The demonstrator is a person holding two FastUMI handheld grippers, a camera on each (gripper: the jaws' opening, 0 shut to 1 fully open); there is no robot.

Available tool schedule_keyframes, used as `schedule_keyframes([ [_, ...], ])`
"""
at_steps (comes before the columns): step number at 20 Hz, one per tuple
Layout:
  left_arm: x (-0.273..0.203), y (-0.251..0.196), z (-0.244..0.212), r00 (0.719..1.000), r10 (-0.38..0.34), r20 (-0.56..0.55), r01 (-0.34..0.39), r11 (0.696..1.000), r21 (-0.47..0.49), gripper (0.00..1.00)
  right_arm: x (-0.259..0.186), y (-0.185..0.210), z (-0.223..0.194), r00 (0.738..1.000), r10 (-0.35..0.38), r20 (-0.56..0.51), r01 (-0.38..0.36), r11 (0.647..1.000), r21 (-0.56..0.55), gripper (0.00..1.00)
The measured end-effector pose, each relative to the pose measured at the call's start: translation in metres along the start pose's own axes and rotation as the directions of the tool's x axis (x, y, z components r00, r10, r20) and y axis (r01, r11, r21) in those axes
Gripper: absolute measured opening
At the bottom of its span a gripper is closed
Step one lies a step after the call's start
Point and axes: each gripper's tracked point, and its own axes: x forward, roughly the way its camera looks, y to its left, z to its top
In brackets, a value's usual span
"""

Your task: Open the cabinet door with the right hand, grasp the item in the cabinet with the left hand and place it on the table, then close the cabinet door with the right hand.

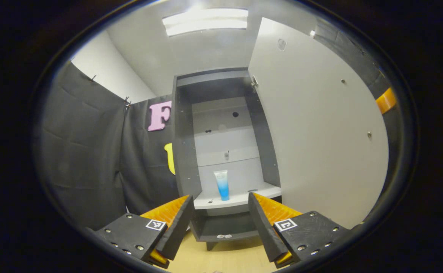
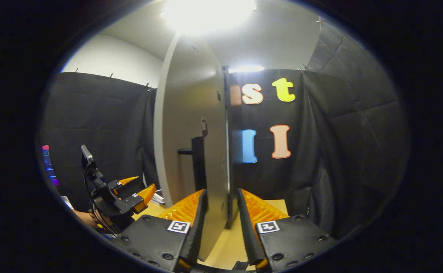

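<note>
The cabinet (image 1: 183,151) stands with its pale door (image 1: 320,132) swung wide to the right. A blue and white tube (image 1: 222,184) stands upright on the white shelf (image 1: 240,199) inside. My left gripper (image 1: 220,197) is open, just short of the shelf's front edge, and the tube shows between its fingers without touching them. In the right gripper view the door (image 2: 191,125) runs edge-on between the fingers of my right gripper (image 2: 221,193). One finger lies against the door and a gap shows at the other. The door's dark handle (image 2: 197,163) sits just above.
A lower dark shelf (image 1: 225,229) sits under the white one, above the wooden table (image 1: 221,259). The left gripper (image 2: 140,193) and the hand (image 2: 87,219) that holds it show left of the door. Black cloth walls close in both sides.
</note>
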Motion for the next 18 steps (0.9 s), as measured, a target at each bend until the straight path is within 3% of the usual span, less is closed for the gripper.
schedule_keyframes([
  [1,0.008,-0.001,-0.001,1.000,-0.003,-0.008,0.003,1.000,0.003,0.86,0.003,-0.012,0.001,0.999,-0.040,0.001,0.040,0.999,0.004,0.59],
  [3,0.028,-0.002,0.003,1.000,-0.013,-0.005,0.013,1.000,0.000,0.86,0.004,-0.038,-0.002,0.989,-0.145,0.016,0.145,0.989,0.010,0.96],
  [5,0.052,0.000,0.007,1.000,-0.018,-0.007,0.018,1.000,-0.006,0.86,0.004,-0.067,-0.008,0.964,-0.263,0.032,0.263,0.965,0.000,0.92],
  [6,0.064,0.001,0.008,1.000,-0.020,-0.012,0.020,1.000,-0.014,0.90,0.002,-0.077,-0.012,0.951,-0.308,0.036,0.308,0.951,0.000,0.97],
  [7,0.077,0.002,0.007,1.000,-0.026,-0.017,0.025,0.999,-0.026,0.90,0.002,-0.084,-0.016,0.940,-0.340,0.039,0.340,0.940,0.011,0.97],
  [10,0.117,0.007,0.006,0.999,-0.035,-0.020,0.034,0.998,-0.045,0.86,0.005,-0.101,-0.018,0.907,-0.416,0.058,0.413,0.909,0.064,0.98],
  [12,0.142,0.011,0.000,0.999,-0.038,-0.025,0.037,0.998,-0.049,0.86,0.005,-0.111,-0.019,0.878,-0.474,0.067,0.469,0.880,0.081,0.93],
  [14,0.166,0.011,-0.008,0.998,-0.055,-0.042,0.052,0.997,-0.058,0.88,0.005,-0.111,-0.022,0.858,-0.509,0.070,0.500,0.859,0.110,0.98],
  [18,0.212,0.012,-0.036,0.994,-0.080,-0.080,0.075,0.995,-0.069,0.87,0.006,-0.117,-0.031,0.824,-0.565,0.040,0.556,0.821,0.126,0.98],
])
